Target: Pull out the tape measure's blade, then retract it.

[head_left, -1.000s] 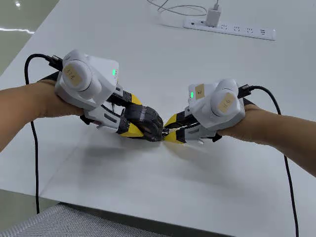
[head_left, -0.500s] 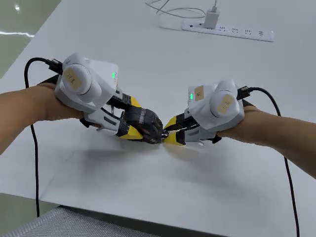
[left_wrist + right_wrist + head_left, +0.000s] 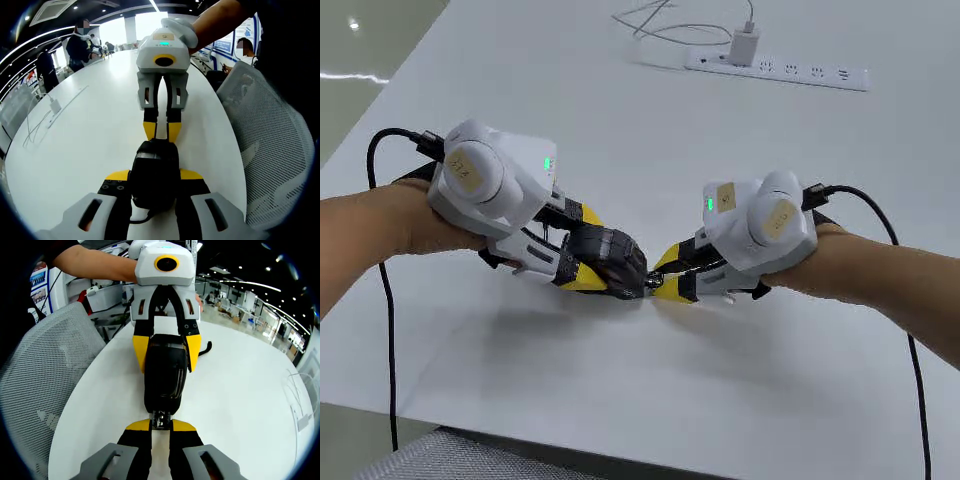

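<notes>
The tape measure [image 3: 165, 370] is a black, rounded case with a glossy face, held low at the white bench [image 3: 720, 400]; whether it touches the surface I cannot tell. The left tool [image 3: 155, 176] has its yellow-tipped jaws closed on the case's two sides. The right tool [image 3: 160, 426] has its jaws nearly together, pinched on the small metal end hook [image 3: 159, 418] at the case's mouth. Hardly any blade shows between hook and case. The tools stand tip to tip, almost touching. Against half a second ago they keep the same relation — no more blade is out — and only the head view has shifted. A power strip [image 3: 775, 68] lies well apart at the far side.
</notes>
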A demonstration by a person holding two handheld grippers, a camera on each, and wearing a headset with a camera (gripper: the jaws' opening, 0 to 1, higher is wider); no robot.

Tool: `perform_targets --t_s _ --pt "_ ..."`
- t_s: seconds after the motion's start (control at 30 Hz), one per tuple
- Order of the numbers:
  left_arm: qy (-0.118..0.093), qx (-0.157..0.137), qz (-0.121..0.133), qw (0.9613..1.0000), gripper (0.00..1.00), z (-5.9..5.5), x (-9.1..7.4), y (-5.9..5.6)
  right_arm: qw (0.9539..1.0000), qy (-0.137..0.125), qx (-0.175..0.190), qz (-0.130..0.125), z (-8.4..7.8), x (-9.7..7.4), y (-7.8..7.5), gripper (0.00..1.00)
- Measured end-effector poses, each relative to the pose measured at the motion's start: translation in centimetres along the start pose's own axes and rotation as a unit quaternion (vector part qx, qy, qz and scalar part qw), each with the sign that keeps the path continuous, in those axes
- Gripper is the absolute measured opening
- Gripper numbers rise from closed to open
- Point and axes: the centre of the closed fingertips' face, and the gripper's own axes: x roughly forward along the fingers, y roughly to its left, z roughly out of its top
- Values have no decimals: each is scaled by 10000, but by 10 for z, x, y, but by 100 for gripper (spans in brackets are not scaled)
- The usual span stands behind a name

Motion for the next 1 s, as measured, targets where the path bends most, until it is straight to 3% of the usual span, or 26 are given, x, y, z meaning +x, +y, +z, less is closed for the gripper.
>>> perform_targets --t_s 1.0 --pt "22 53 5 10000 28 0 0 -2 10000 13 64 -61 -18 -19 4 8"
